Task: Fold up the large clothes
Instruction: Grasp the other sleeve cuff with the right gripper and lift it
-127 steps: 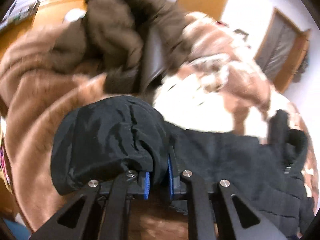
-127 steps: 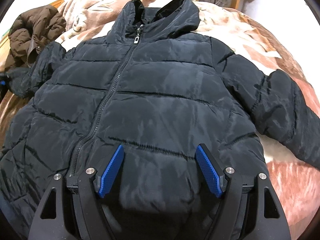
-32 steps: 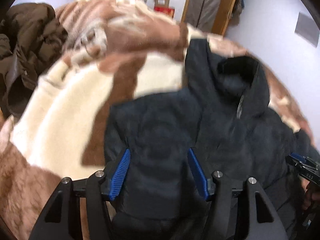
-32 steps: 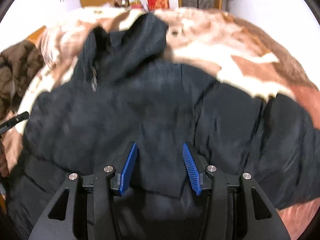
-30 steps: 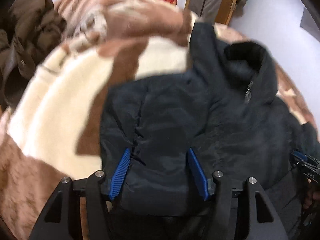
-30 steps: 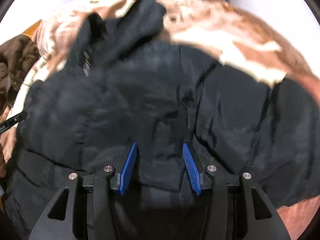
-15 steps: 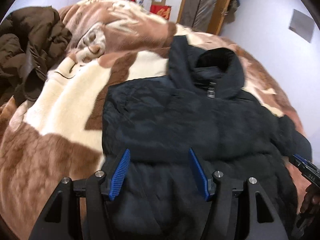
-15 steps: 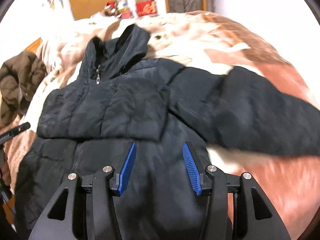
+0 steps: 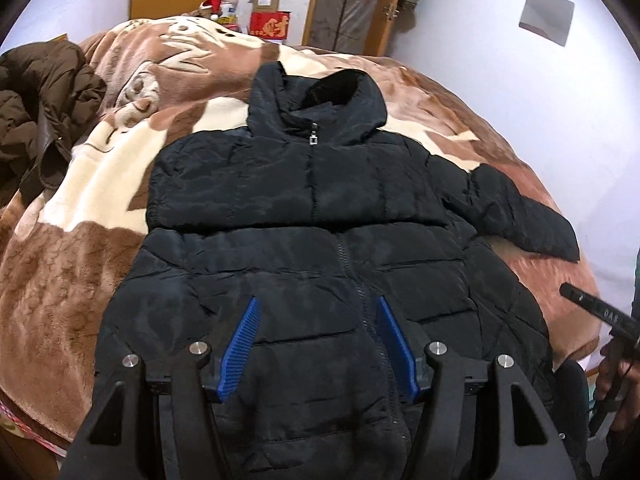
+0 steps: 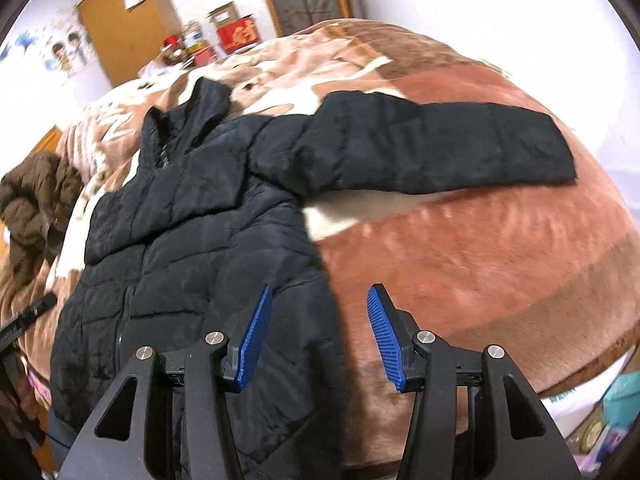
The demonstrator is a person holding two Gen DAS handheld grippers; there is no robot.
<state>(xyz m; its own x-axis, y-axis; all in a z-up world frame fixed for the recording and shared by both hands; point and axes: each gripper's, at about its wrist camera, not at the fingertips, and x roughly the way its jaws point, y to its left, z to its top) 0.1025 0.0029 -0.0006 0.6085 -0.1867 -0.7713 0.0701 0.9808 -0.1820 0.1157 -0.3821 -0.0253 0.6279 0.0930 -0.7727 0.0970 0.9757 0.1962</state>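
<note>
Since about four seconds back, one sleeve got folded flat across the chest of the jacket (image 9: 320,240), and both grippers have pulled back from it, so way more of the bed shows now. Jacket's lying front-up and zipped on the blanket (image 9: 80,272), collar at the far end, hem toward the cameras. Other sleeve (image 10: 440,144) is sticking straight out sideways over the blanket, not folded yet.

Left gripper (image 9: 318,344) sits above the lower front of the jacket, just about over the zipper, blue pads apart with nothing pinched between them, so it's not holding anything. Right gripper (image 10: 318,336) is off by the jacket's side edge: one pad lines up over the black fabric, the other over bare blanket. Jaws spread there too, nothing in them.

Farther out, a brown coat (image 9: 36,108) is bunched up at the blanket's far left, well away from the jacket. Red box (image 9: 270,24) and some clutter past the bed by the wall.
</note>
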